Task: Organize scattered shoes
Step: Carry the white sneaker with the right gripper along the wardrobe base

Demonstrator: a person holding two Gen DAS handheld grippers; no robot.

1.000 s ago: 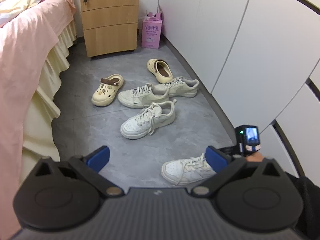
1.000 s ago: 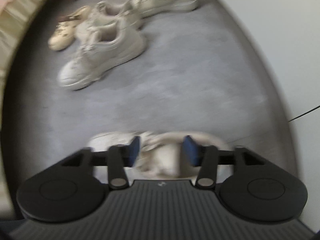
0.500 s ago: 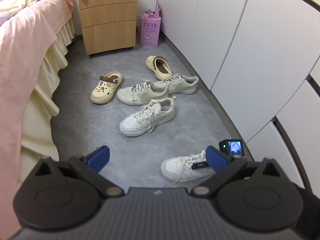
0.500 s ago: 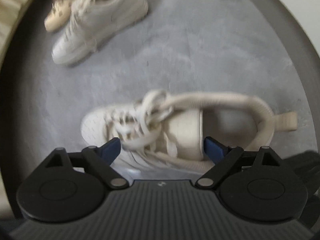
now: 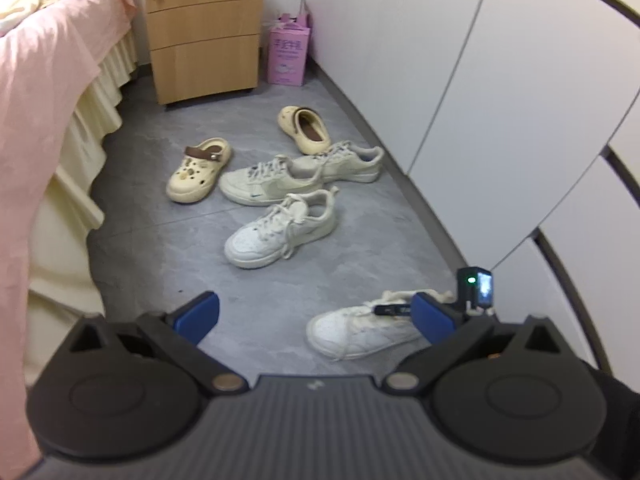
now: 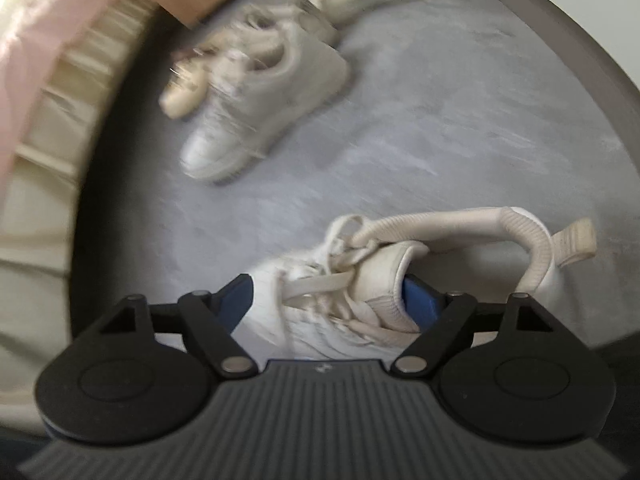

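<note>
A white sneaker [image 5: 360, 332] [image 6: 360, 280] lies on the grey floor by the wardrobe, toe to the left. My right gripper [image 6: 328, 298] is closing on it: one pad touches the outer side and the other sits inside the opening against the tongue. Its mate [image 5: 276, 232] [image 6: 260, 108] lies farther out on its own. Beyond it are two beige sneakers [image 5: 268, 184] [image 5: 348, 160] and two cream clogs [image 5: 198, 172] [image 5: 306, 130]. My left gripper [image 5: 316, 316] hovers open above the floor with nothing between its fingers.
A bed with a pink cover [image 5: 40, 100] and a cream skirt runs along the left. A wooden drawer cabinet [image 5: 204, 32] and a pink carton [image 5: 288, 52] stand at the far end. White wardrobe doors [image 5: 480, 80] line the right side.
My right gripper has come down over the near white sneaker and its jaws have narrowed around the laced upper. The left gripper has stayed where it was.
</note>
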